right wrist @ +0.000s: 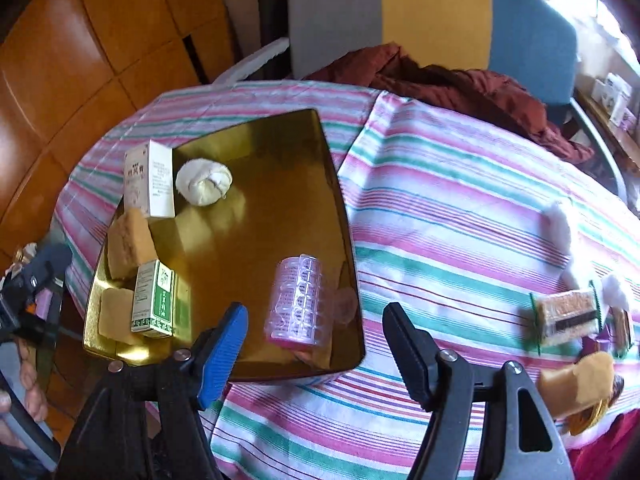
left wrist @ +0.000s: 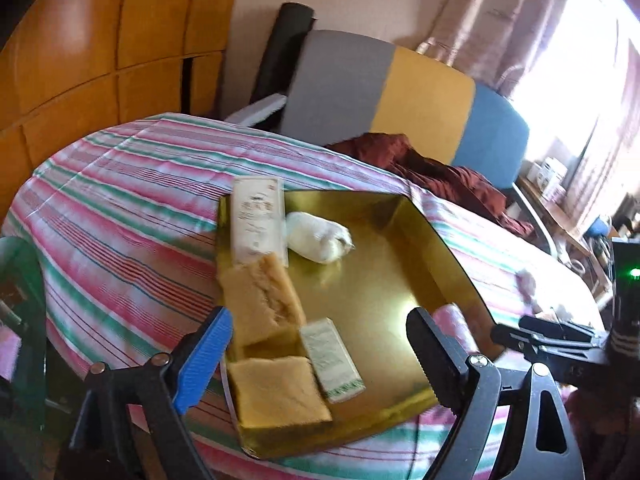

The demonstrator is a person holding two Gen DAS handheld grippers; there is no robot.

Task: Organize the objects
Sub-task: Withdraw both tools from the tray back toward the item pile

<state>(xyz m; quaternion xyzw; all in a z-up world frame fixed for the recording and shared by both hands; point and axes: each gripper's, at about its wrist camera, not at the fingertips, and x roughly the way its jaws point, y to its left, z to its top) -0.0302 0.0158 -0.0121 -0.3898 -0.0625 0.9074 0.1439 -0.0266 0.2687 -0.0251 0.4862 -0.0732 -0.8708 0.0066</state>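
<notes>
Tray (right wrist: 340, 184): gold, set on the striped tablecloth (right wrist: 460, 216) as the collecting spot.
Along the tray's left wall: tall white box (right wrist: 149, 178), two sponge blocks (right wrist: 129, 246), small green box (right wrist: 154, 300); packed in a row, probably to leave the middle free.
White cloth ball (right wrist: 205, 182): just beside the tall box, inside the tray.
Clear pink roller (right wrist: 297, 300): lying on its side near the tray's front corner, between but not touched by the right claw (right wrist: 314, 340) fingers; looks freshly let go.
Right claw: jaws apart, empty.
Left claw (left wrist: 320, 356): wide open, empty, hovering over the sponge blocks and green box.
Left to sort: wrapped sponge (right wrist: 564, 316), cotton tufts (right wrist: 560, 224), yellow piece (right wrist: 580, 380), all well apart from the tray on the right.
</notes>
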